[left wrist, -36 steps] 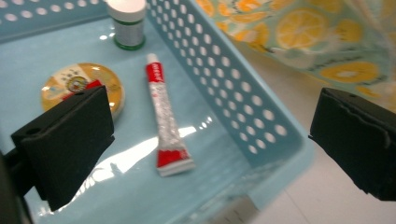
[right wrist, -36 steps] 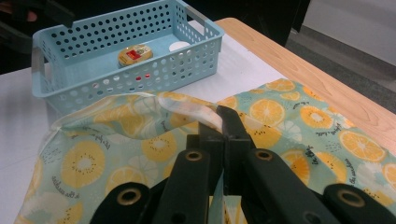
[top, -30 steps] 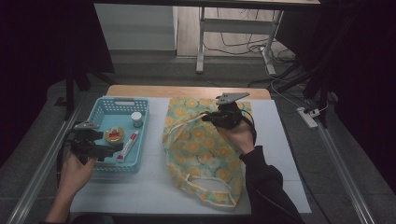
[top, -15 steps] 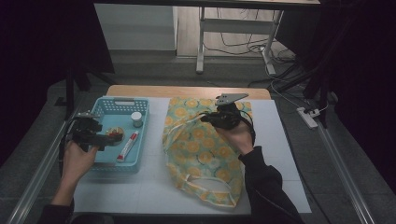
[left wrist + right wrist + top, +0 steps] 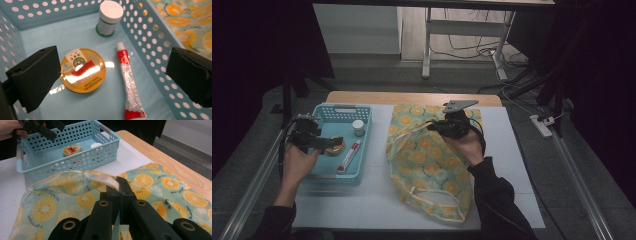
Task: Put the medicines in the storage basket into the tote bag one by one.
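Bag (image 5: 427,165): your right fingers (image 5: 122,187) are clamped on its rim, holding the edge lifted off the worktop (image 5: 512,165).
Tin (image 5: 83,70): lies between your left fingers (image 5: 37,77), spread wide and touching nothing.
Basket (image 5: 140,32): holds tin, tube (image 5: 128,82), jar (image 5: 108,18); just left of the bag.

A: Basket (image 5: 160,50) colour?
B: Light blue, walls dotted with round holes. Round tin (image 5: 83,70) inside: yellow-orange lid, red and white label.
A: Tube (image 5: 129,82)?
B: Red and silvery white, white cap. Small jar (image 5: 109,18): green body, white lid.
A: Cloth bag (image 5: 432,165)?
B: Pale green printed with yellow and orange citrus slices, cream strap at its edge.
A: Table (image 5: 412,97)?
B: Light wood under a white sheet (image 5: 377,200). Both gripper bodies, left gripper (image 5: 112,75) and right gripper (image 5: 120,185), black.
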`<state>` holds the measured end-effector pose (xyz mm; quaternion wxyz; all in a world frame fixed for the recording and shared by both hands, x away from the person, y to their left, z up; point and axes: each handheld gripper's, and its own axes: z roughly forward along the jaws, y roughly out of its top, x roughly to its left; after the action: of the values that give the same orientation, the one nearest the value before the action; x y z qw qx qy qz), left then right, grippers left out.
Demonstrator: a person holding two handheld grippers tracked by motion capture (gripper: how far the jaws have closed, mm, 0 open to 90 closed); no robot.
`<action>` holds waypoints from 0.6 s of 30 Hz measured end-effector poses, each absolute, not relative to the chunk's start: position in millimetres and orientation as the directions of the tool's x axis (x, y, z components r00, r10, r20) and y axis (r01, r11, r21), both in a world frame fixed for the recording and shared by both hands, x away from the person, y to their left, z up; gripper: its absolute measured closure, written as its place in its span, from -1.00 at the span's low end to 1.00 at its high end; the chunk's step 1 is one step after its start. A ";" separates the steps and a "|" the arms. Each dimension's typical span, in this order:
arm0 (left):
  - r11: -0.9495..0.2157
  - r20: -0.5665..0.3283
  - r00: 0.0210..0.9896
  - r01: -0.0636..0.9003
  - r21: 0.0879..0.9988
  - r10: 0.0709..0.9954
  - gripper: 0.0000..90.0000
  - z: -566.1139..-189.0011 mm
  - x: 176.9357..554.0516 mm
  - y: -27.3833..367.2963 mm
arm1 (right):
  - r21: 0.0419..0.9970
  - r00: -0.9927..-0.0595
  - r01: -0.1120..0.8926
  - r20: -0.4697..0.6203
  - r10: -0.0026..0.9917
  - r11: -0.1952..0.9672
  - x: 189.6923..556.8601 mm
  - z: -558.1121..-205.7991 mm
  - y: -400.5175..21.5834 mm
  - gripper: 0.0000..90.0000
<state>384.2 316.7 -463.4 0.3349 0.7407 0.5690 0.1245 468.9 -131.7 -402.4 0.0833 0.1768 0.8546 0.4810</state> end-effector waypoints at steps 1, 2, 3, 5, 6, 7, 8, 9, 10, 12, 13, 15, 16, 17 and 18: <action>-0.128 -0.195 0.318 0.762 0.635 0.928 -1.00 -463.7 386.1 315.7 | 0.852 -0.923 0.222 0.028 0.383 0.475 469.0 -402.4 -131.9 1.00; -0.129 -0.196 0.319 0.763 0.633 0.927 -1.00 -464.2 387.9 314.9 | 0.853 -0.923 0.223 0.029 0.384 0.472 468.9 -402.2 -132.1 1.00; -0.131 -0.198 0.322 0.764 0.632 0.926 -1.00 -464.5 389.6 314.1 | 0.854 -0.923 0.223 0.029 0.384 0.470 468.7 -401.9 -132.3 1.00; -0.135 -0.200 0.328 0.764 0.631 0.923 -1.00 -465.6 393.2 312.9 | 0.856 -0.922 0.222 0.028 0.386 0.468 468.4 -401.0 -132.8 1.00; -0.134 -0.205 0.331 0.763 0.632 0.921 -1.00 -466.2 394.6 312.3 | 0.856 -0.923 0.221 0.028 0.385 0.468 468.3 -400.7 -132.9 1.00; -0.136 -0.212 0.339 0.763 0.632 0.916 -1.00 -467.3 396.7 312.0 | 0.856 -0.922 0.222 0.028 0.385 0.467 468.3 -400.7 -132.9 1.00; -0.136 -0.216 0.340 0.765 0.629 0.915 -1.00 -468.3 398.5 311.5 | 0.856 -0.923 0.222 0.029 0.385 0.467 468.3 -400.8 -132.9 1.00; -0.142 -0.215 0.344 0.768 0.624 0.914 -1.00 -469.5 400.2 310.9 | 0.856 -0.922 0.222 0.030 0.385 0.467 468.4 -401.0 -132.8 1.00; -0.149 -0.209 0.347 0.768 0.622 0.914 -1.00 -470.5 401.5 309.9 | 0.855 -0.922 0.223 0.030 0.386 0.468 468.4 -401.3 -132.7 1.00; -0.166 -0.184 0.348 0.767 0.620 0.919 -1.00 -472.3 403.6 308.5 | 0.855 -0.922 0.224 0.030 0.386 0.468 468.6 -401.6 -132.9 1.00; -0.172 -0.174 0.346 0.767 0.618 0.922 -1.00 -473.8 404.9 307.9 | 0.855 -0.922 0.224 0.031 0.385 0.468 468.8 -401.6 -133.2 1.00; -0.172 -0.165 0.340 0.768 0.617 0.926 -1.00 -476.2 407.0 308.6 | 0.855 -0.922 0.224 0.031 0.386 0.467 468.9 -401.0 -134.0 1.00; -0.170 -0.161 0.336 0.767 0.619 0.928 -1.00 -477.4 407.9 309.4 | 0.856 -0.922 0.224 0.030 0.387 0.467 468.8 -400.6 -134.3 1.00; -0.170 -0.158 0.334 0.767 0.619 0.929 -1.00 -479.1 408.8 310.2 | 0.858 -0.922 0.223 0.030 0.386 0.463 468.6 -400.2 -134.4 1.00; -0.172 -0.154 0.332 0.769 0.616 0.931 -1.00 -481.0 409.9 310.8 | 0.858 -0.922 0.221 0.030 0.386 0.463 468.5 -399.7 -134.7 1.00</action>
<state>409.9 310.8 -481.0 0.3111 0.7544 0.5632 0.1301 468.5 -134.7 -399.7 0.0846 0.1785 0.8510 0.4866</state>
